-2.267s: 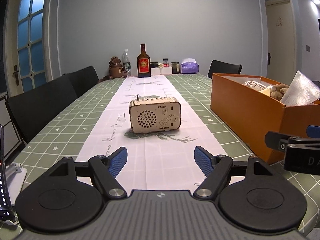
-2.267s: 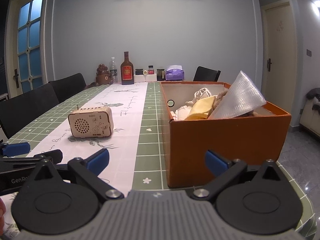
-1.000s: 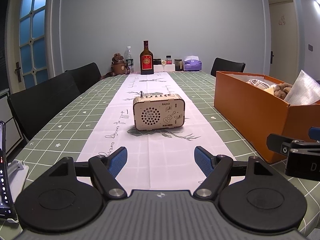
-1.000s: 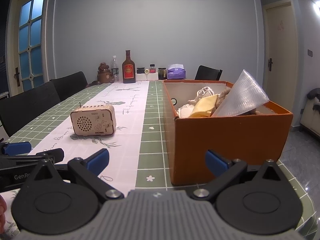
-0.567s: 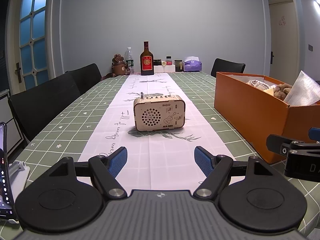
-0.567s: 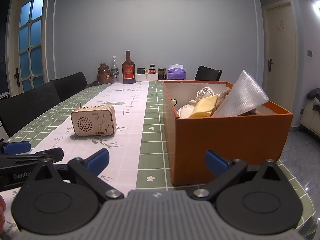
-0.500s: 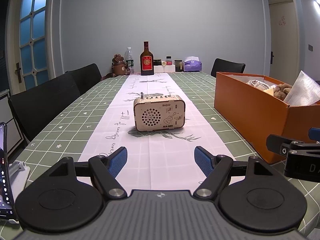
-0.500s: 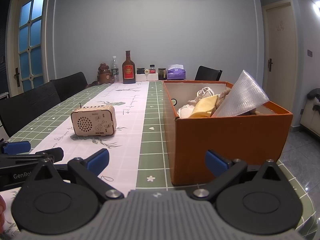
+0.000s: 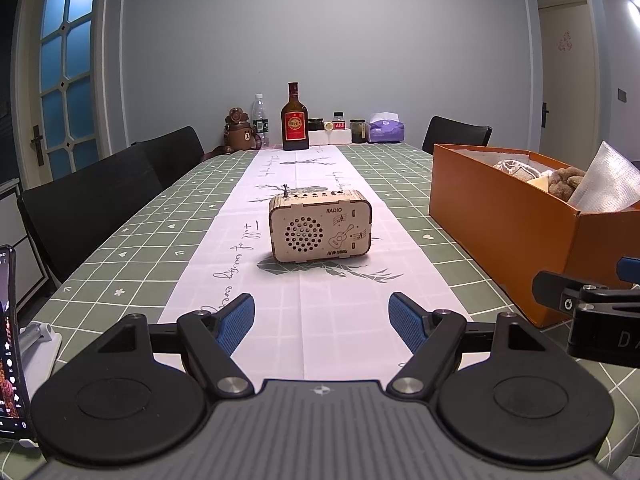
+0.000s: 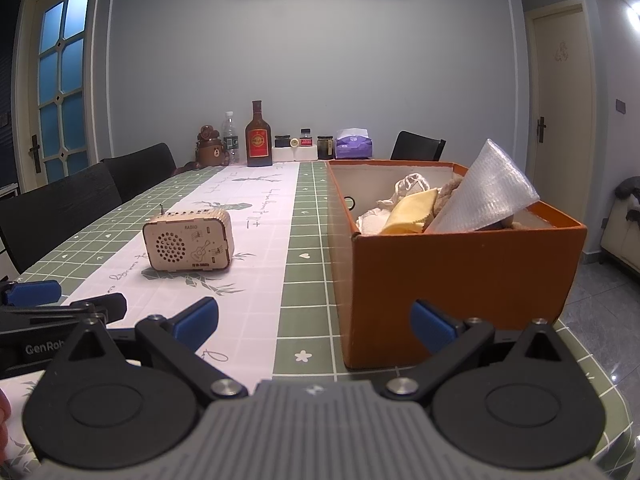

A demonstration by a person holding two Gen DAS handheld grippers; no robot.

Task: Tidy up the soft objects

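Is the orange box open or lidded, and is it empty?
Open and not empty: the orange box has no lid, and a yellow cloth and bubble wrap rise above its rim.

the left gripper (image 9: 321, 323) is wide open over the white cloth (image 9: 320, 304), pointing at a little wooden radio (image 9: 320, 225); an orange box (image 9: 516, 232) sits to the right.

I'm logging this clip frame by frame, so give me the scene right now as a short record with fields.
left tool: open, empty, low over the table runner
right tool: open, empty, facing the near end of the box
orange box: on the table, lid off, to the right of the radio
box contents: yellow cloth, bubble wrap, brown plush
wooden radio: upright on the runner
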